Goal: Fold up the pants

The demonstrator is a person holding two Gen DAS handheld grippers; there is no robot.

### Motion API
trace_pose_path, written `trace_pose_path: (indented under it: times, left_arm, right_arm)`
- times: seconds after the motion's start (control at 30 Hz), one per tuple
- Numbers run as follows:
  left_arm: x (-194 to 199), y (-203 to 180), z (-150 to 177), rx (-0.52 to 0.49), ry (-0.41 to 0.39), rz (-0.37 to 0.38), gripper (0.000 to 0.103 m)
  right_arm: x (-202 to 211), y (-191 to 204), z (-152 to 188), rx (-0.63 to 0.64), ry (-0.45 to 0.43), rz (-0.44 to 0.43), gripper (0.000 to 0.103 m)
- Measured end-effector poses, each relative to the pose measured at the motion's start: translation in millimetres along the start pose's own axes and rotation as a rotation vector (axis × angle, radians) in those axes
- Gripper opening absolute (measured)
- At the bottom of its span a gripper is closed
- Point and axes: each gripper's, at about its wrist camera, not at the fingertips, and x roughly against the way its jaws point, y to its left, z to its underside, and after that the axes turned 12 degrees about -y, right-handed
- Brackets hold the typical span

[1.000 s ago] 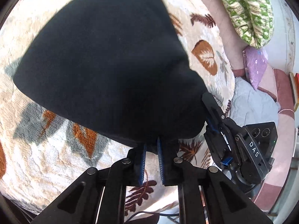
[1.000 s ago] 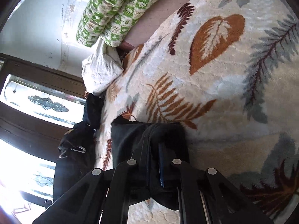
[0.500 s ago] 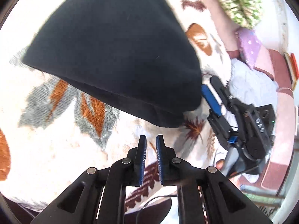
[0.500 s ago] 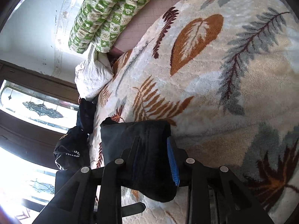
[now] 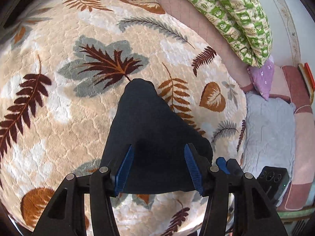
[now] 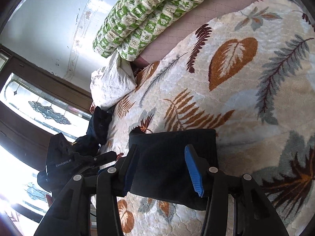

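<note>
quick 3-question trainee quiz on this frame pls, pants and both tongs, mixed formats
1. True or false: the left tongs are clamped on the black pants.
2. Multiple choice: what do the pants lie on? A) a bare wooden floor B) a leaf-patterned blanket C) a glass table
3. Fill in: in the right wrist view, the right tongs stand ____ over the folded pants.

Key
1. False: both blue pads stand wide apart, and the cloth lies flat on the bed beyond them.
2. B
3. open
</note>
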Motion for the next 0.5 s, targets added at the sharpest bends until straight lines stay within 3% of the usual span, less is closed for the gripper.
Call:
trace_pose_path:
  times: [0.1, 0.23, 0.37, 0.5]
  left_arm:
    - [-25.2, -11.4, -6.5, -0.068, -0.020, -0.038, 0.053]
    - [-61.2, -20.4, -7.4, -0.176, -0.017, -0.179, 0.055]
    - [-83.0, -12.3, -8.0, -0.142, 0.019, -0.168, 0.059]
    - [-95.1, -18.9, -5.2, -0.184, 0.020, -0.162, 0.071]
  right_arm:
    - [-11.1, 9.9, 6.6, 0.086, -0.013, 0.063, 0.050]
    - [-32.4, 2.4, 18.0, 0.154, 0.005, 0.163, 0.048]
    - [-46.5, -12.7, 28.4, 0.183, 0.014, 0.198, 0.049]
    - [-53.9, -15.0, 32.2, 0.238, 0.026, 0.231, 0.049]
